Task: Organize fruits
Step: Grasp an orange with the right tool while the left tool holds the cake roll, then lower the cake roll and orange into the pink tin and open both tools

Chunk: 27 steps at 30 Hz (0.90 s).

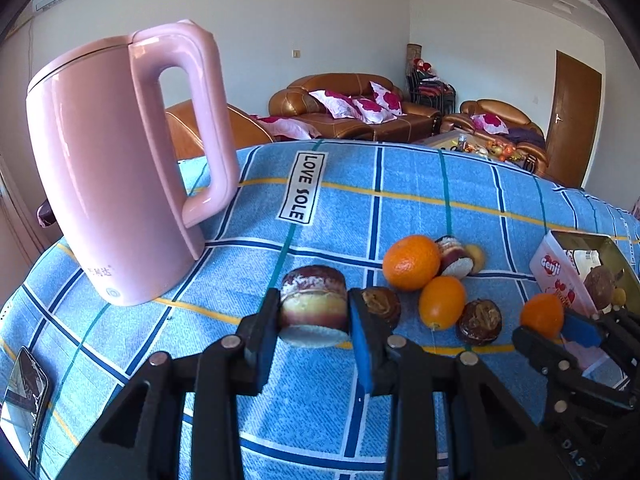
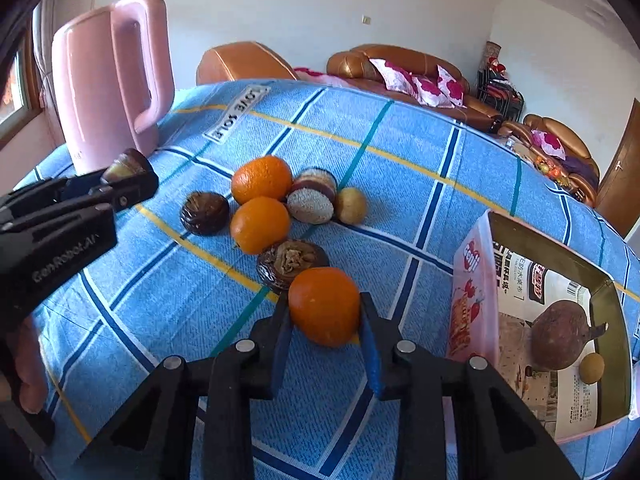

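My left gripper [image 1: 314,312] is shut on a purple and cream cut fruit piece [image 1: 313,304], held just above the blue checked cloth. It also shows in the right wrist view [image 2: 124,172]. My right gripper [image 2: 325,320] is shut on a small orange [image 2: 324,305], also visible in the left wrist view [image 1: 542,315]. On the cloth lie two more oranges [image 2: 262,178] [image 2: 260,224], another cut purple piece [image 2: 313,196], a small yellow fruit [image 2: 351,205] and two dark brown wrinkled fruits [image 2: 204,213] [image 2: 290,261]. An open pink box [image 2: 476,296] at the right holds a brown fruit [image 2: 560,334] and a small yellow one [image 2: 591,367].
A tall pink kettle [image 1: 116,176] stands at the left on the cloth. A phone [image 1: 24,396] lies at the near left edge. The table edge falls away behind, toward brown sofas [image 1: 352,108].
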Each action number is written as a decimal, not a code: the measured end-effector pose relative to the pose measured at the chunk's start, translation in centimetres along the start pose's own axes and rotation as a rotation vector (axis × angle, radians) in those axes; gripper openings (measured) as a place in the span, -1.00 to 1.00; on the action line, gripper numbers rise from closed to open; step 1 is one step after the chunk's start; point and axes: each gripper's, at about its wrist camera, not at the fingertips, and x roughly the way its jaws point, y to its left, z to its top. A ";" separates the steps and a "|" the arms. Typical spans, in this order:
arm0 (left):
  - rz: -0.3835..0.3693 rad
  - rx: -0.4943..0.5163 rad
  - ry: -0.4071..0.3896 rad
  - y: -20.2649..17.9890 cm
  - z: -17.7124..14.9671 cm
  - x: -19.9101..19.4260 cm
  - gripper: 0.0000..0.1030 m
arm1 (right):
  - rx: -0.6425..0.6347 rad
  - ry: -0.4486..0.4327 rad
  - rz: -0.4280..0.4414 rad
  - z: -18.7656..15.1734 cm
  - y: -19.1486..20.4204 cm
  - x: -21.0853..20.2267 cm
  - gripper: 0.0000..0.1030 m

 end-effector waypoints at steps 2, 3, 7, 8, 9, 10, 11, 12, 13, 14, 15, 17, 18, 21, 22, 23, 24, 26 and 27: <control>0.008 0.003 -0.016 -0.1 0.0 -0.3 -0.32 | 0.022 -0.091 -0.002 -0.1 -0.2 -1.7 -0.36; 0.015 0.008 -0.023 -0.3 -0.1 -0.3 -0.32 | 0.040 -0.137 0.003 -0.3 -0.5 -2.6 -0.36; 0.015 0.008 -0.029 -0.8 -0.2 -0.5 -0.32 | 0.062 -0.258 -0.052 -0.2 -1.2 -4.9 -0.35; 0.008 0.004 -0.030 -0.9 -0.2 -0.6 -0.32 | 0.071 -0.274 -0.056 -0.2 -1.5 -5.3 -0.35; 0.005 0.004 -0.033 -1.0 -0.2 -0.7 -0.32 | 0.084 -0.283 -0.048 -0.2 -1.9 -5.6 -0.35; 0.004 0.007 -0.038 -1.2 -0.3 -0.8 -0.32 | 0.096 -0.284 -0.038 -0.3 -2.2 -5.8 -0.35; 0.003 0.010 -0.042 -1.3 -0.3 -0.9 -0.32 | 0.102 -0.281 -0.036 -0.2 -2.4 -5.5 -0.35; 0.001 0.013 -0.046 -1.5 -0.3 -1.0 -0.32 | 0.101 -0.276 -0.041 -0.3 -2.4 -5.5 -0.35; 0.000 0.015 -0.049 -1.6 -0.4 -1.0 -0.32 | 0.097 -0.269 -0.047 -0.3 -2.5 -5.4 -0.35; 0.000 0.014 -0.050 -1.7 -0.4 -1.0 -0.32 | 0.095 -0.263 -0.051 -0.4 -2.4 -5.1 -0.35; -0.001 0.008 -0.048 -1.8 -0.4 -1.0 -0.32 | 0.095 -0.257 -0.054 -0.5 -2.5 -5.0 -0.35; -0.014 -0.007 -0.039 -2.0 -0.4 -1.0 -0.32 | 0.096 -0.247 -0.066 -0.6 -2.6 -4.7 -0.35; -0.019 -0.012 -0.032 -2.1 -0.4 -0.9 -0.32 | 0.096 -0.242 -0.073 -0.7 -2.7 -4.6 -0.35; -0.027 -0.015 -0.029 -2.8 -0.5 -0.9 -0.31 | 0.105 -0.233 -0.091 -0.7 -3.3 -4.4 -0.35; -0.029 -0.013 -0.033 -3.0 -0.5 -1.0 -0.31 | 0.110 -0.231 -0.095 -0.7 -3.6 -4.3 -0.35; -0.029 -0.008 -0.036 -3.4 -0.5 -1.1 -0.31 | 0.114 -0.230 -0.101 -0.7 -3.8 -4.3 -0.35; -0.030 -0.004 -0.039 -3.7 -0.5 -1.2 -0.31 | 0.119 -0.229 -0.108 -0.7 -4.1 -4.4 -0.35; -0.035 -0.001 -0.041 -4.3 -0.6 -1.2 -0.32 | 0.130 -0.225 -0.118 -0.9 -4.8 -4.4 -0.35; -0.037 0.001 -0.042 -4.6 -0.6 -1.3 -0.32 | 0.136 -0.221 -0.124 -0.9 -5.1 -4.4 -0.35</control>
